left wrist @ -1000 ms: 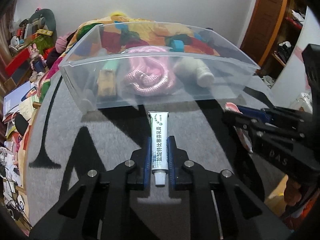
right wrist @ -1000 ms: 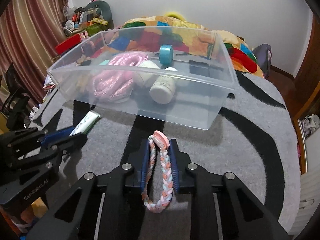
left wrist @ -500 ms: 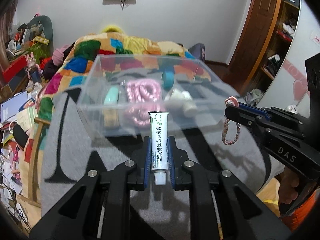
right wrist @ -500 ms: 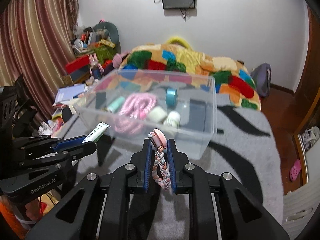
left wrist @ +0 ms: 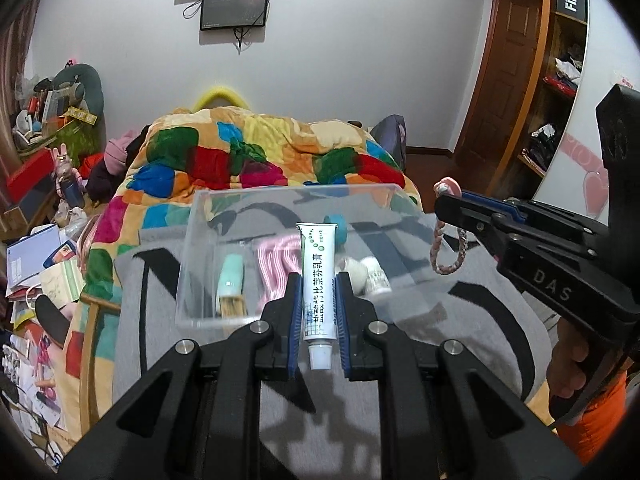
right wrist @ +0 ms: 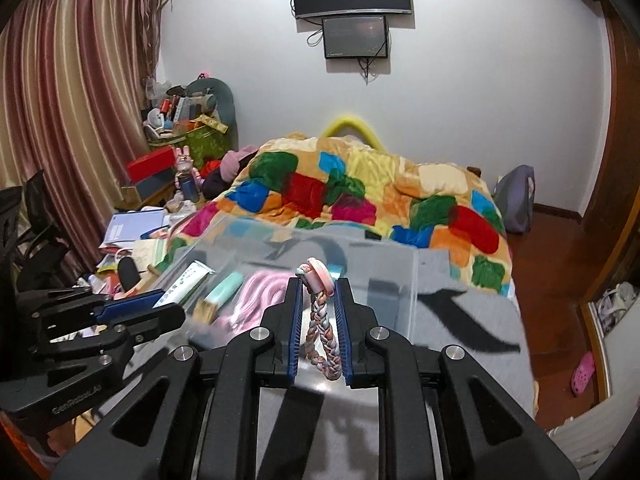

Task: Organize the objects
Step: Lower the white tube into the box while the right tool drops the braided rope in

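My left gripper (left wrist: 317, 280) is shut on a white ointment tube (left wrist: 317, 276), cap end toward the camera, held in the air in front of a clear plastic bin (left wrist: 192, 240). My right gripper (right wrist: 316, 286) is shut on a braided pink and grey hair band (right wrist: 322, 332), also raised before the bin (right wrist: 404, 280). The bin sits on a grey rug with black stripes (left wrist: 152, 320) and holds a pink coiled rope (left wrist: 276, 256), a mint tube (left wrist: 230, 280), a white bottle (left wrist: 376, 278) and a blue tape roll (left wrist: 340, 232). Each gripper shows in the other's view: the right (left wrist: 448, 196), the left (right wrist: 176, 300).
A bed with a patchwork quilt (left wrist: 248, 152) lies behind the bin. Cluttered boxes, books and toys (right wrist: 160, 184) fill the left side. A wooden wardrobe and door (left wrist: 520, 80) stand at the right. Wall screens (right wrist: 352, 8) hang above.
Both grippers have risen and pulled back with their objects still held. The bin now looks smaller and lower in both views, and more of the room shows.
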